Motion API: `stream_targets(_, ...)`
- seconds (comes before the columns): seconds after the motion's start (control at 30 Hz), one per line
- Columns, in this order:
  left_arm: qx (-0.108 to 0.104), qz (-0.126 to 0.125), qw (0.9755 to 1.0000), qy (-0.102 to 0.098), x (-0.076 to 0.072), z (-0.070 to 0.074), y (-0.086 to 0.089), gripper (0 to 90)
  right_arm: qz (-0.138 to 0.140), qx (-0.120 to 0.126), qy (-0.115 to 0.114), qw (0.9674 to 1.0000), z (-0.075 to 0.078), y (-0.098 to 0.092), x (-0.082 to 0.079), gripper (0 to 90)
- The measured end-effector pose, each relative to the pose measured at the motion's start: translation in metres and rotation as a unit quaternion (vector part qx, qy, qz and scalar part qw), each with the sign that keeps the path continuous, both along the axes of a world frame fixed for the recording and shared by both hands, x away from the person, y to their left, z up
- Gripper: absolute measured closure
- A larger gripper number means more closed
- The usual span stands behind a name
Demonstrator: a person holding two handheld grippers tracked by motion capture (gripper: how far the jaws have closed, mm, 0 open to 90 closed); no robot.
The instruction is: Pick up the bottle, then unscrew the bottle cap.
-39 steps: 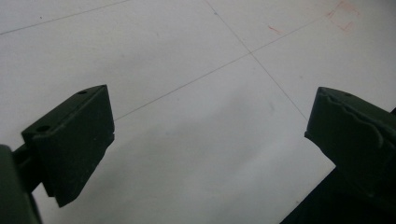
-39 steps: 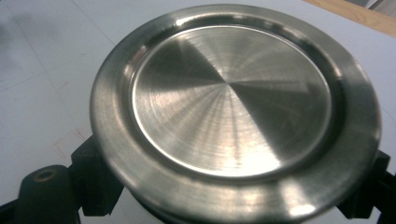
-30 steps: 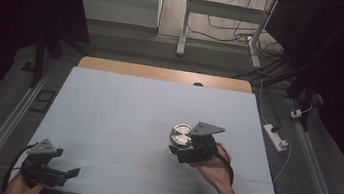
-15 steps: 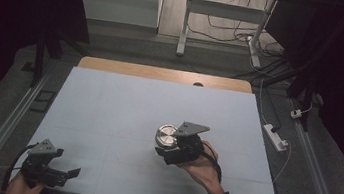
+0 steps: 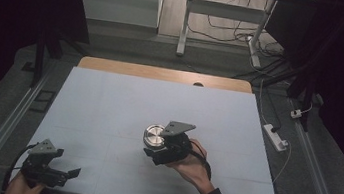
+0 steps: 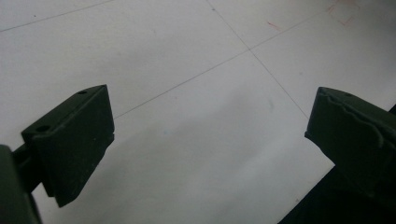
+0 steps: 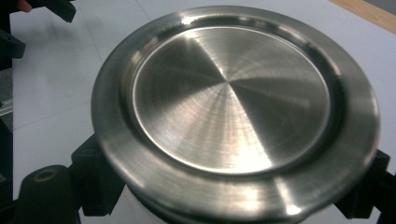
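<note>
A round brushed-steel container with a rimmed flat top is held just above the white table sheet, slightly right of the middle. My right gripper is shut on it from the near side. In the right gripper view the steel container takes up most of the frame, with a black jaw pressed against each side of it under the rim. My left gripper is at the near left corner, open. In the left gripper view the left gripper has its jaws wide apart over bare sheet.
A strip of wooden tabletop shows beyond the sheet's far edge. Metal rails run along both sides of the table. A white power strip and cables lie on the floor to the right. Desk legs stand behind.
My right gripper has carried the steel container left and nearer the person, toward the middle of the table. The left gripper has stayed in place.
</note>
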State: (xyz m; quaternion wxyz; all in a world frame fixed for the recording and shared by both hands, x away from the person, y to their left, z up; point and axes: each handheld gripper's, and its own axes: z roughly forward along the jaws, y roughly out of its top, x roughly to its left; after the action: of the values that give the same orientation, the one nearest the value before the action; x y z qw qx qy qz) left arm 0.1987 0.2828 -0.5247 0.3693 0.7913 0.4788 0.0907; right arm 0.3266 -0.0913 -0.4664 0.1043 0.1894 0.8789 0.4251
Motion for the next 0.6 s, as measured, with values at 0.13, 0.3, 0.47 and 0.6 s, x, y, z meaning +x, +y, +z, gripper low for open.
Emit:
stream_targets(0.13,-0.004,0.000,1.0000,0.001,-0.0001,0.0001,0.0007,1.5,0.004,-0.001,-0.001,1.0000,-0.0004,0.0022,-0.0005,14.8)
stream_targets(0.3,-0.015,-0.003,0.9999,0.000,0.0002,0.0007,0.0021,0.0,0.006,0.001,0.001,1.0000,-0.0008,0.0020,-0.0007,14.8)
stream_targets(0.47,-0.034,-0.013,0.9993,-0.011,0.0018,0.0024,0.0012,0.0,0.007,-0.001,0.000,1.0000,-0.0011,0.0024,-0.0005,14.8)
stream_targets(0.6,-0.035,-0.028,0.9987,-0.023,0.0046,0.0060,-0.0032,0.0,0.008,-0.001,-0.002,1.0000,0.0001,0.0027,-0.0018,14.8)
